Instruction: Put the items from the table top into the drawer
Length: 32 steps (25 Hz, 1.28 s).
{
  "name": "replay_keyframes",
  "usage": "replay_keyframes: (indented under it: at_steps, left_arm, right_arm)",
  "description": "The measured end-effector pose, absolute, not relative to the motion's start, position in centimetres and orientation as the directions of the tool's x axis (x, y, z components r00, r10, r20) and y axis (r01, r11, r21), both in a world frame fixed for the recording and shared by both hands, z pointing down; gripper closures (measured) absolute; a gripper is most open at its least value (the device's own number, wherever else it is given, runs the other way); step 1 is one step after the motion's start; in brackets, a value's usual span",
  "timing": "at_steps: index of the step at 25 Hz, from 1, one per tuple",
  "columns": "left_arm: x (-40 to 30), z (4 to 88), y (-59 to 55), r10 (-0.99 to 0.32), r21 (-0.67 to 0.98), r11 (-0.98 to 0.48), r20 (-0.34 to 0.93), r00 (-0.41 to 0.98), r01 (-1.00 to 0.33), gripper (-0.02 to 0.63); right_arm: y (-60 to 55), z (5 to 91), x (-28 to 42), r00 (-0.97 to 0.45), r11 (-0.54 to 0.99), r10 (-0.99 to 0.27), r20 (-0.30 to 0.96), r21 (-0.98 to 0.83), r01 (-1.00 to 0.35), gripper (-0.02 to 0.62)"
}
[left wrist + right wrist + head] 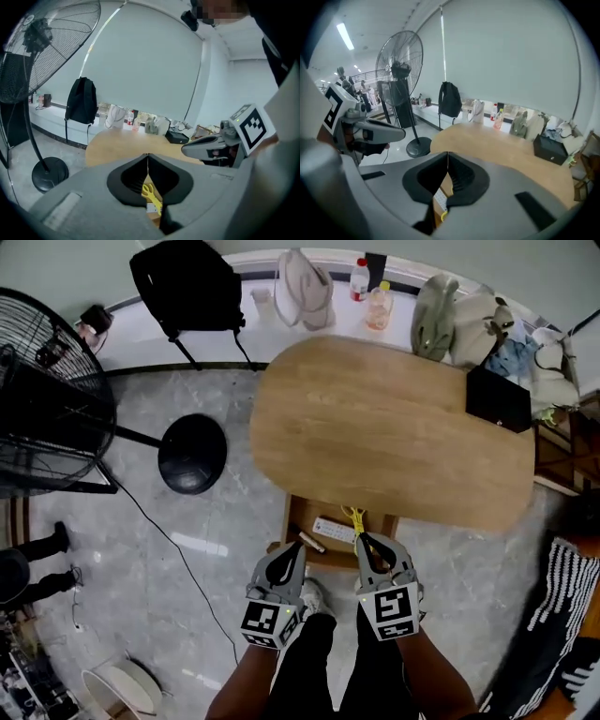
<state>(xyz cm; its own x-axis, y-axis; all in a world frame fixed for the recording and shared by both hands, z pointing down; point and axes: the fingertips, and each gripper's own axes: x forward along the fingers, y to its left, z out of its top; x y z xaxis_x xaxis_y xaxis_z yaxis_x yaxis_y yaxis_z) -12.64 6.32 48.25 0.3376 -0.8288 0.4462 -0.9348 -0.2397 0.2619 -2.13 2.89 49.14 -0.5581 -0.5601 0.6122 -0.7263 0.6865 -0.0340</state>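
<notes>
— While both grippers hang over the drawer (296, 514), is either one carrying anything?

— No. The left gripper (298, 546) has its jaws pressed together with nothing between them, and so does the right gripper (364, 539).

— So where are the things?

— The scissors (355, 517) lie in the drawer with what looks like a white remote (334, 530) beside them. The table (375, 427) is bare wood except for a black box (500, 397) at its far right edge.

— Does the box go in too?

— I'd guess so, if it counts as one of the items. It looks rigid with smooth sides, so the pads might slip on it. It also seems too broad to span, so I'd pinch a short side or a raised edge low down. I can't judge its weight from here.

— And if the scissors need shifting?

— They look light and stiff, and the blades would be slick. I'd hold them at the pivot or across the yellow handles.
</notes>
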Motion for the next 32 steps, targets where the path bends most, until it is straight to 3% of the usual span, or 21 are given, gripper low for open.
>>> replay_keyframes:
  at_steps: [12,20,26,32]
  left_arm:
    - [-8.2,27.5,3.5,-0.835,0.17,-0.433,0.294,0.465,-0.885,0.589]
    - [-4.5,19.5,5.5,-0.806,0.158,-0.52,0.233,0.544,-0.839,0.589]
    - [-1.8,11.1,7.0,-0.776,0.056,-0.619,0.114,0.621,-0.784,0.589]
    - [-1.0,9.3,8.8,-0.767,0.053,-0.63,0.113,0.632,-0.775,0.589]
  right_arm:
    - [4.4,24.7,4.8,-0.536,0.56,-0.777,0.331,-0.026,-0.828,0.596]
    - [6.6,16.4,9.1,-0.473,0.489,-0.847,0.244,0.006,-0.872,0.597]
    - [6.1,6.0,9.6,-0.445,0.454,-0.891,0.089,0.168,-0.875,0.597]
    - [7.4,3.9,11.3,-0.38,0.38,-0.925,0.022,0.104,-0.919,0.597]
